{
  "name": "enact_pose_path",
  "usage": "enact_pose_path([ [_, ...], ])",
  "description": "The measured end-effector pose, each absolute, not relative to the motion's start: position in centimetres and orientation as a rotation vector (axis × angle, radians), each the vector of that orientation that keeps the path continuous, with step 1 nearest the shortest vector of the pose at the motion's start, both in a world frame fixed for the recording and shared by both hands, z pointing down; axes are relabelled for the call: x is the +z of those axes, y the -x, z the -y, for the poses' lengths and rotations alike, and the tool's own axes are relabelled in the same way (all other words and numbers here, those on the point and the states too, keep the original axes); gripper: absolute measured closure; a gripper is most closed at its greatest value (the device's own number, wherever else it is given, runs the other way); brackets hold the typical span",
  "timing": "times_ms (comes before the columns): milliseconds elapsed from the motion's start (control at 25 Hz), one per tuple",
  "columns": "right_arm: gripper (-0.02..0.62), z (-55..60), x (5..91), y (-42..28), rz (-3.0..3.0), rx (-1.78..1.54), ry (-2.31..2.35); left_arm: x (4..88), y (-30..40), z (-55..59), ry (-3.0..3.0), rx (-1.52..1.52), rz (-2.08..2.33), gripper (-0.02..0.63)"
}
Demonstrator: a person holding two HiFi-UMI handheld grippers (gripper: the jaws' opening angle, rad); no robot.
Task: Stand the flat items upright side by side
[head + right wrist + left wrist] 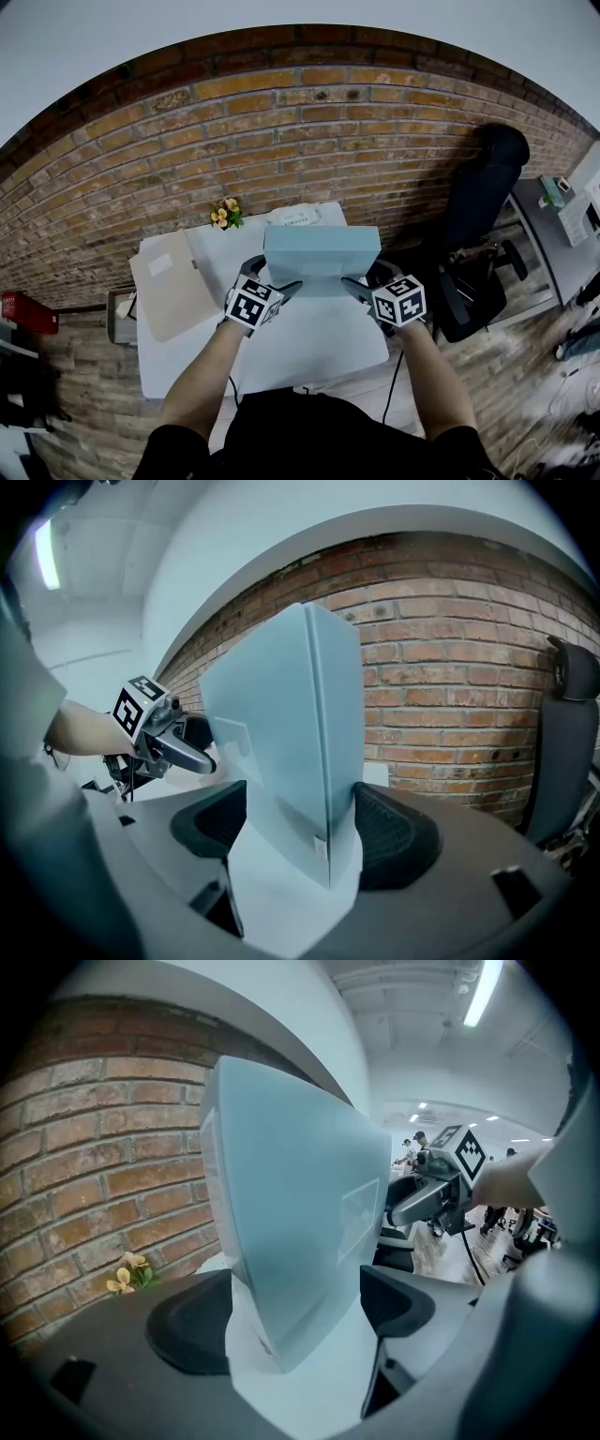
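Observation:
A flat pale-blue box point(322, 258) stands upright on its long edge on the white table point(309, 347), with one gripper at each end. My left gripper point(272, 278) straddles its left end. In the left gripper view the box point(291, 1213) lies against the left pad, and the right pad point(398, 1302) stands apart from it, so the gripper point(295, 1321) is open. My right gripper point(367, 279) holds the right end. In the right gripper view both pads of the gripper point(300, 841) bear on the box point(281, 733). A tan flat folder point(172, 284) lies on the table's left part.
A white flat item point(300, 217) lies at the table's back edge, next to small yellow flowers point(225, 214). A brick wall runs behind the table. A black office chair point(483, 202) stands to the right, and a grey desk point(562, 225) beyond it.

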State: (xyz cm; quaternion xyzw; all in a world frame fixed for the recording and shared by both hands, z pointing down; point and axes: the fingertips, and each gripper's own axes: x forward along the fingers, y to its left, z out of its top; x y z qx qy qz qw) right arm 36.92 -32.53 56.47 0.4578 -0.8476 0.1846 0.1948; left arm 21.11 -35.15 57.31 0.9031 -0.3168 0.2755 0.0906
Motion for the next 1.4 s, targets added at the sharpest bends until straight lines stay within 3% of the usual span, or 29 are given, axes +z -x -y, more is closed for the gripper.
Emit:
enact_pose_path([
  [920,0.143,31.0,55.5,-38.9,2.404,0.582,-1.361,55.6,-18.8,34.5,-2.661,0.69,1.022,0.152],
  [1400,0.14,26.6,56.6,-40.3,2.408,0.64,-1.504,55.1,-13.8,29.5,-2.499,0.525,1.241,0.152],
])
